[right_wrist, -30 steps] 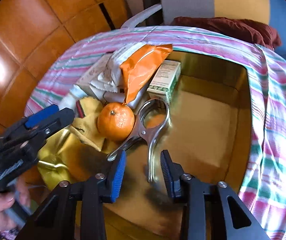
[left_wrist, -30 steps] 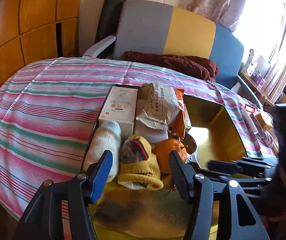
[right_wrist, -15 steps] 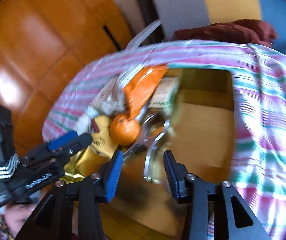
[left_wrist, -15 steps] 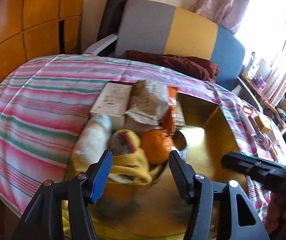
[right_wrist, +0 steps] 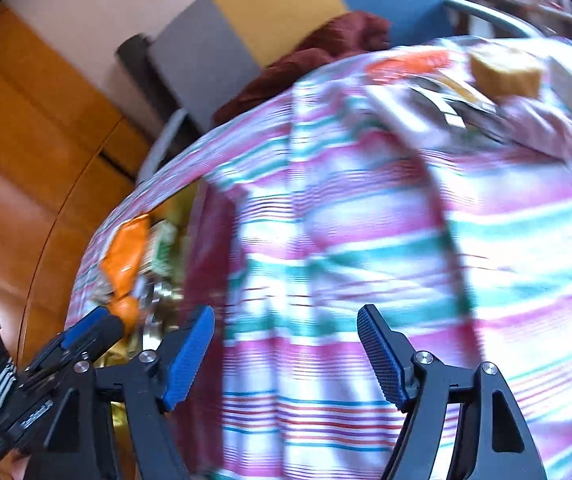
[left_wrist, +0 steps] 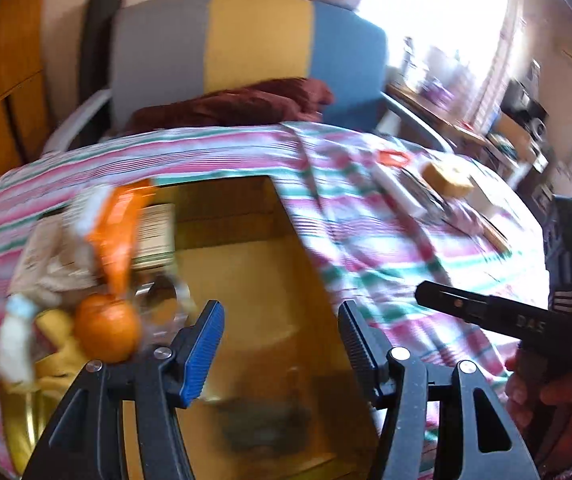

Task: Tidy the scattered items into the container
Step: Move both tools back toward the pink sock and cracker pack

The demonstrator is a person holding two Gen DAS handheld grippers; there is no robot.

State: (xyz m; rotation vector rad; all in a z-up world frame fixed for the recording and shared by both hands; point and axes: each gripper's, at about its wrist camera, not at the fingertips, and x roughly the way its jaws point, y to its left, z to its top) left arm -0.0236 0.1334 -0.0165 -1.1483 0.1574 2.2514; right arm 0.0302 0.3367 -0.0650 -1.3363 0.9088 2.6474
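Left gripper (left_wrist: pixel 280 334): jaws spread wide, nothing held between the blue-padded left finger and the black right finger. It is positioned over the near part of the open golden-yellow rectangular container (left_wrist: pixel 242 280), above a bare stretch of its floor; no contact with the container can be confirmed.

Right gripper (right_wrist: pixel 286 352): jaws likewise spread wide, nothing gripped. It is held over the pink, white and green striped cloth (right_wrist: pixel 366 220), to the right of the container, whose contents are visible only at the left edge of the right wrist view.

Items noted inside the container, all packed along its left side: a round orange fruit (left_wrist: pixel 108 330) near the left gripper's left finger, an orange-and-white snack packet (left_wrist: pixel 116 232) behind it, a small printed carton (left_wrist: pixel 156 234) beside the packet, a shiny metal tool with a ring handle (left_wrist: pixel 162 296), and a yellow cloth item (left_wrist: pixel 60 344) at the near left.

Items still on the cloth, at far right and well apart from both grippers: a tan spongy block (right_wrist: pixel 504 70), an orange flat piece (right_wrist: pixel 406 64), a long white object (left_wrist: pixel 400 194). Detail is blurred.

A striped grey, yellow and blue chair back (left_wrist: pixel 246 44) is recorded beyond the cloth.
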